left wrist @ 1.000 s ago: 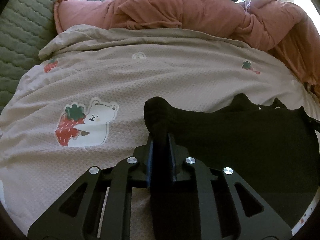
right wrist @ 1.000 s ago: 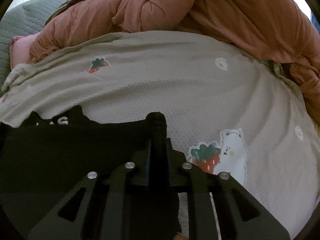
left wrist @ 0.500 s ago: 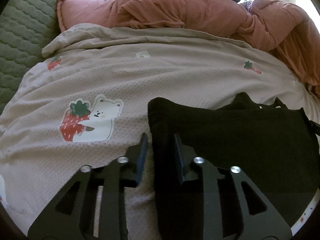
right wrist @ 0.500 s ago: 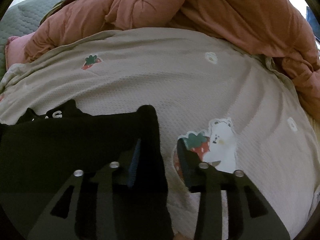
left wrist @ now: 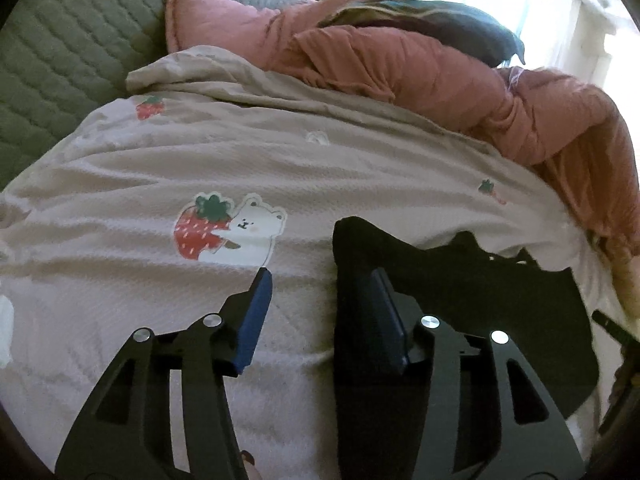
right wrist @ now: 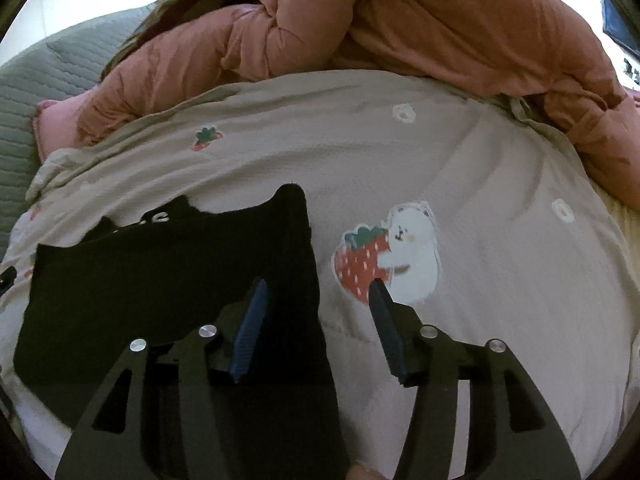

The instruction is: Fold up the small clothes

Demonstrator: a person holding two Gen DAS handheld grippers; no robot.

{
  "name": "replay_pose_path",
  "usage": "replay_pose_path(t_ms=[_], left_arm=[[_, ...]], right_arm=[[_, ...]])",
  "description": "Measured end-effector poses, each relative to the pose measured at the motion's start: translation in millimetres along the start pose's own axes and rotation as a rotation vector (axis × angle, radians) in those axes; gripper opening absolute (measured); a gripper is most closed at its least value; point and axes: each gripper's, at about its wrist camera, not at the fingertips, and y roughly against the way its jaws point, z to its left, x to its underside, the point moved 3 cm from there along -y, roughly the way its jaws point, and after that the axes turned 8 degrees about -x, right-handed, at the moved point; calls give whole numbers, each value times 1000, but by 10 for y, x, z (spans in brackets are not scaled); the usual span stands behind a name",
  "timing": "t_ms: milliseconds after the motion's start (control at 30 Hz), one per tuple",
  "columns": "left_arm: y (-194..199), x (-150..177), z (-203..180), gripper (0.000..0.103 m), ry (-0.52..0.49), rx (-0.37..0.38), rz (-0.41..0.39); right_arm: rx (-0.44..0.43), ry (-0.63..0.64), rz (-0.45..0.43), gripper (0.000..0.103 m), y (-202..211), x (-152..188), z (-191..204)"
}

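A small black garment (left wrist: 472, 300) lies flat on a beige blanket (left wrist: 280, 168) printed with strawberries and bears. My left gripper (left wrist: 320, 276) is open, straddling the garment's left edge, with the cloth lying loose between its fingers. In the right wrist view the same garment (right wrist: 160, 272) lies at the left, with white lettering at its far edge. My right gripper (right wrist: 318, 286) is open over the garment's right edge; the cloth rests loose between its fingers.
A bunched pink quilt (left wrist: 440, 68) piles along the far side of the blanket, also in the right wrist view (right wrist: 400, 28). A green quilted cover (left wrist: 60, 60) lies at the far left. A bear-and-strawberry print (right wrist: 388, 252) sits right of the garment.
Both grippers were shut on the garment's edges a second ago. Both have opened wide and let the cloth go, and it now lies on the blanket.
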Motion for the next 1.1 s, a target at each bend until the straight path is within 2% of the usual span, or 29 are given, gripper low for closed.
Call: replay_pose_path(t_ms=[33,100,400,667,800,967,1000,1033,1067,1100], left_arm=[[23,13,11,51,5,6,2],[76,57,30,54,15,23,7],[223,497,79,53,68,154,95],[228,786,148,53,163,182,153],[220,859,80,53,156,184,170],[194,933,18,52,179,200,189],[189,943,6,46,175,192,187],[188,945,2,33,173,193,188],[182,947,-16,26,167,202,190],[182,947,-50,20,148,208,190]], right_arm=[[-7,-2,-3,52,52,37,-2],[-25,-7,-6,52,123,95,-4],[-79,-33,3,52,288,379,-5],[-122,-79,23,52,265,472,-50],[-163,-82,47,52,216,531,-2],[-172,-127,74,52,130,607,-68],[-182,-144,76,52,121,622,-87],[-198,-157,77,50,119,639,-100],[-217,-161,77,39,119,644,-97],[-219,-160,76,33,124,642,-90]])
